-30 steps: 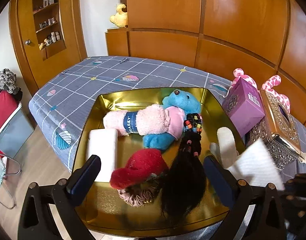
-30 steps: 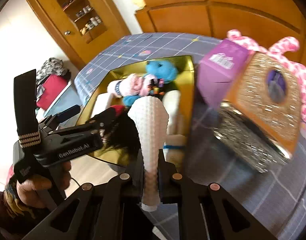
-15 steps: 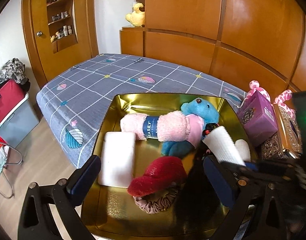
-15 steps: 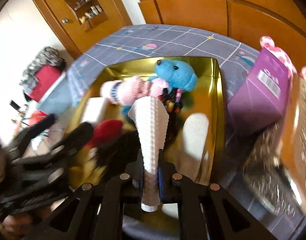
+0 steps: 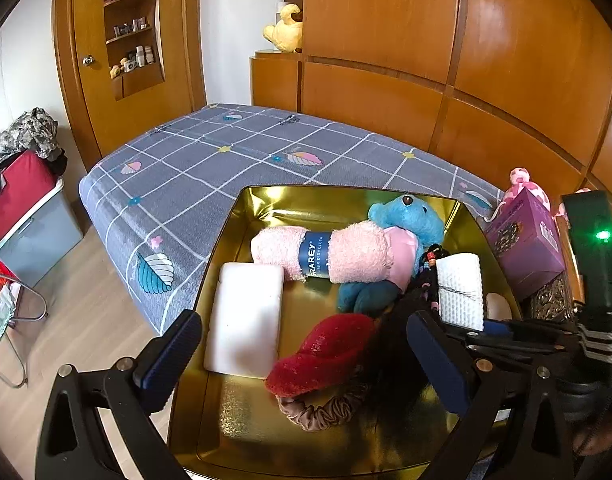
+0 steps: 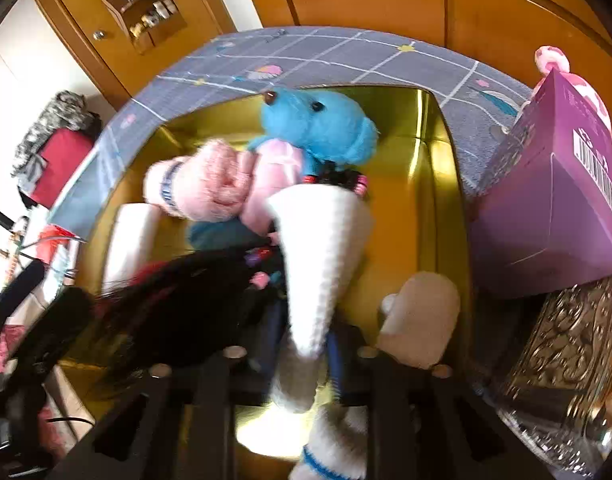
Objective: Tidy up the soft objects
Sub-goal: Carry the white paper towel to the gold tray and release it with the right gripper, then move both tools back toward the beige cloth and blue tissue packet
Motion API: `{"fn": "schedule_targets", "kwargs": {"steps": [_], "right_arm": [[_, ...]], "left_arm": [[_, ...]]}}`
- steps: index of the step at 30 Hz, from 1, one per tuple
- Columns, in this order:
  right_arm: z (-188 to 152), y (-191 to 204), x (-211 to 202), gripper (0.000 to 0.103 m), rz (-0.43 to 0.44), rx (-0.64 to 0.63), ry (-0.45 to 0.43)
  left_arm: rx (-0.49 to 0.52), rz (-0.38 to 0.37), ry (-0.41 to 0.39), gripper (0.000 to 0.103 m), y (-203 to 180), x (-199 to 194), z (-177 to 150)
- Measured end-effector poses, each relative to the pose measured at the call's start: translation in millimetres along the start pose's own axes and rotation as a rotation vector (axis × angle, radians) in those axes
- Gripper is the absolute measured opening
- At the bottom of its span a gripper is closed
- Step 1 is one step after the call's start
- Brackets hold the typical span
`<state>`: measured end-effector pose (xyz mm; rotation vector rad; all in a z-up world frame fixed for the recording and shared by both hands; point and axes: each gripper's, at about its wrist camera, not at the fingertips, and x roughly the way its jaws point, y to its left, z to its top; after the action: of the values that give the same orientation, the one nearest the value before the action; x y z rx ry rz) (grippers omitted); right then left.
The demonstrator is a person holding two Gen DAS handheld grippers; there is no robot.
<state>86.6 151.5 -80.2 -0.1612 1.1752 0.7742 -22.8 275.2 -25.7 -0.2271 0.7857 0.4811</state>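
A gold tray (image 5: pixel 242 224) sits on the bed. It holds a blue teddy (image 5: pixel 410 216), a pink rolled towel (image 5: pixel 326 252), a white pad (image 5: pixel 246 312), a red plush (image 5: pixel 326 352), a brown scrunchie (image 5: pixel 326 412) and a black hairpiece (image 5: pixel 390 360). My right gripper (image 6: pixel 302 344) is shut on a white knitted sock (image 6: pixel 322 248) and holds it low over the tray's right side, above the hairpiece (image 6: pixel 178 292); the sock also shows in the left wrist view (image 5: pixel 460 288). Another white sock (image 6: pixel 422 316) lies in the tray. My left gripper (image 5: pixel 302 356) is open and empty above the tray's near edge.
A purple box (image 5: pixel 526 248) and a glittery gold box (image 6: pixel 566 360) stand right of the tray. The grey checked bedcover (image 5: pixel 226 160) spreads behind. Wooden wardrobe panels (image 5: pixel 466 60) back the bed. A grey bin with red cloth (image 5: pixel 30 208) stands on the floor at left.
My right gripper has carried the white sock leftward and down, from beside the tray to low over its right side. My left gripper has pulled back and up a little, still open.
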Motion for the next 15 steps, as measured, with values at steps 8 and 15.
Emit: {"fn": "schedule_targets", "kwargs": {"steps": [8, 15], "right_arm": [[-8, -1, -24, 0.038, 0.0, 0.006, -0.076], [-16, -5, -50, 0.039, -0.021, 0.014, -0.151]], "left_arm": [[0.002, -0.005, -0.01, 0.103, -2, -4, 1], [0.006, -0.015, -0.021, 0.103, -6, -8, 1]]}}
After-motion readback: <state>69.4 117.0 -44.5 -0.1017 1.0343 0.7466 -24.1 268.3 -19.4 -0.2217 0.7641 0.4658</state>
